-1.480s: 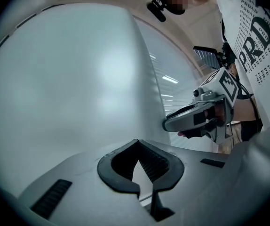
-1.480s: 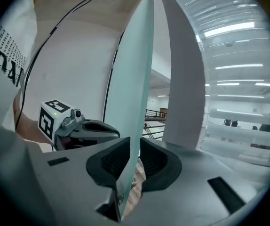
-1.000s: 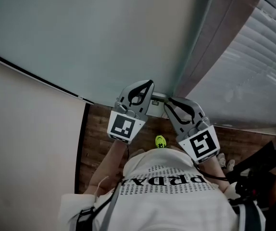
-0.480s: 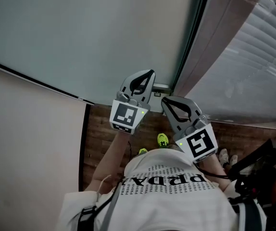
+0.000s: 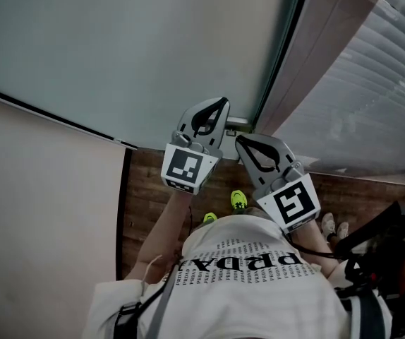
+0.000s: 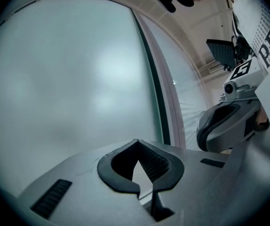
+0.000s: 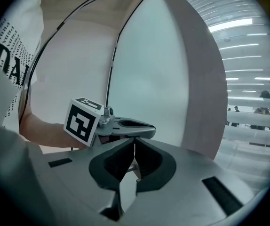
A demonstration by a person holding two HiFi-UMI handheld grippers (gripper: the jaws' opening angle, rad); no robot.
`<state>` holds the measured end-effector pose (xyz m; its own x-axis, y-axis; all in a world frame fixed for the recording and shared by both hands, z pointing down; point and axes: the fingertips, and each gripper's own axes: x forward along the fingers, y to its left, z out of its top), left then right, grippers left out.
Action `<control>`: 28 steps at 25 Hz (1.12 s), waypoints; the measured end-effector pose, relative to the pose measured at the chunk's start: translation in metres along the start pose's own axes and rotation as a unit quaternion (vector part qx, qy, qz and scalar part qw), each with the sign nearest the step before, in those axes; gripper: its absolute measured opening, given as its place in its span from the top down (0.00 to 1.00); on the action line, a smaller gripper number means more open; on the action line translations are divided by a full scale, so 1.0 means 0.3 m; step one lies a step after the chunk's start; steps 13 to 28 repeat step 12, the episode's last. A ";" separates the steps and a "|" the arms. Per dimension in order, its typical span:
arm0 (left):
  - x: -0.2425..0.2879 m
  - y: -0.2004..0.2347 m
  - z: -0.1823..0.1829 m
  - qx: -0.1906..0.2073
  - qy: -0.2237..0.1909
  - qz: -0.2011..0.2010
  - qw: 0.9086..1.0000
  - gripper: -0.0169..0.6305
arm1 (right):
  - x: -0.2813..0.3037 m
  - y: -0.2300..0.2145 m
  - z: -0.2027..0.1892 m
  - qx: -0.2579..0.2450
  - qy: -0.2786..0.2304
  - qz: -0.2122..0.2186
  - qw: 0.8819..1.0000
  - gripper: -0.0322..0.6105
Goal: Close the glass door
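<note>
The frosted glass door (image 5: 118, 48) fills the upper left of the head view, and its dark edge (image 5: 276, 55) runs beside a grey frame post (image 5: 329, 55). A short metal handle (image 5: 236, 123) sticks out at that edge. My left gripper (image 5: 220, 106) is shut and empty, with its tips against the glass just left of the handle. My right gripper (image 5: 239, 141) is also shut and sits just below the handle. The left gripper view shows the glass door (image 6: 69, 79) ahead and the right gripper (image 6: 205, 126) beside it. The right gripper view shows the left gripper (image 7: 144, 126) before the door (image 7: 158, 69).
Slatted window blinds (image 5: 372, 83) lie right of the frame post. A white wall (image 5: 40, 189) stands at the left, with wood flooring (image 5: 146, 189) below. The person's green shoe (image 5: 238, 201) and some black gear (image 5: 379, 239) sit near the feet.
Both grippers have edged slightly closer to the door handle. A dark line at the door's edge now shows. The jaws stay shut.
</note>
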<state>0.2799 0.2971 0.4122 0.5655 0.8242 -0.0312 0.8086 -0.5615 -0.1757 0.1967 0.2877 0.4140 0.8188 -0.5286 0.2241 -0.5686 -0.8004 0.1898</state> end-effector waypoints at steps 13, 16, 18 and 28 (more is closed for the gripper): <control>-0.058 -0.100 0.080 -0.043 0.002 -0.019 0.999 0.97 | -0.016 -0.086 0.058 0.005 0.002 -0.010 1.000 0.95; -0.058 -0.100 0.080 -0.043 0.002 -0.019 0.999 0.97 | -0.016 -0.086 0.058 0.005 0.002 -0.010 1.000 0.95; -0.058 -0.100 0.080 -0.043 0.002 -0.019 0.999 0.97 | -0.016 -0.086 0.058 0.005 0.002 -0.010 1.000 0.95; -0.058 -0.100 0.080 -0.043 0.002 -0.019 0.999 0.97 | -0.016 -0.086 0.058 0.005 0.002 -0.010 1.000 0.95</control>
